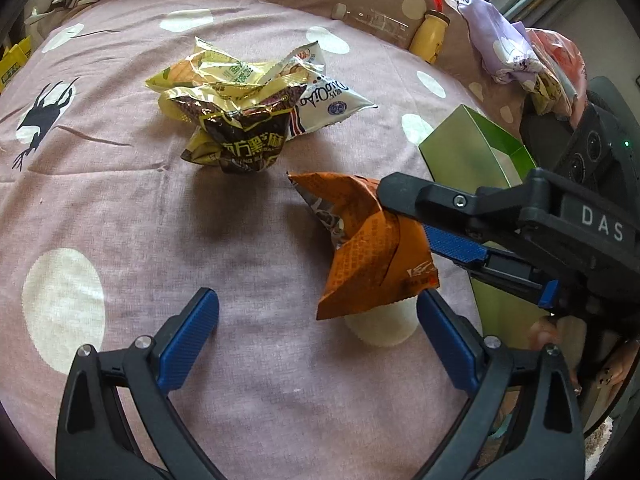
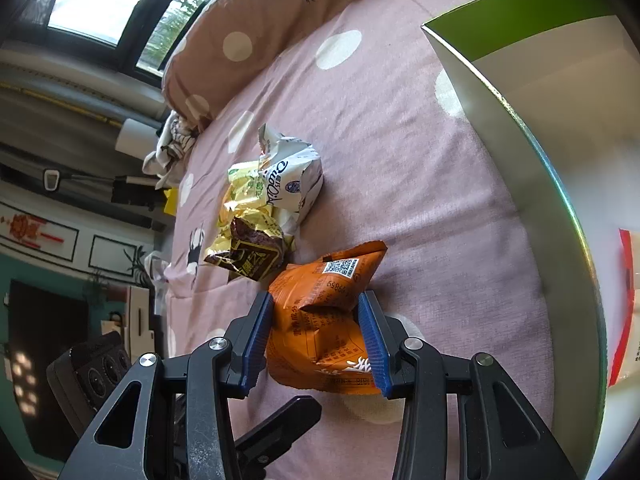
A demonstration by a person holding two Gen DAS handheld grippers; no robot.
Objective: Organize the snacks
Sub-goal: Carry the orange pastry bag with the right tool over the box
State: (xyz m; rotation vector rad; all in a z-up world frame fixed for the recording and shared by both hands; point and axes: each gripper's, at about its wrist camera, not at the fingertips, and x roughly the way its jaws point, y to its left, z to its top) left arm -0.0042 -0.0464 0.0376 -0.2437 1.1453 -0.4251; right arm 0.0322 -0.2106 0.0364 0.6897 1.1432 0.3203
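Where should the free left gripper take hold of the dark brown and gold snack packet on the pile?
Grip the dark brown and gold crinkled foil packet by its puffed middle, coming from above and the near side. It sits frontmost on the heap, facing the open left gripper, with the white packet lying behind it.

The green box (image 2: 520, 12) is cut off by the right-wrist picture's edge.

Each black hand-held gripper (image 2: 316, 336) has ribbed blue pads (image 1: 188, 338) and silver screws (image 2: 413, 343).
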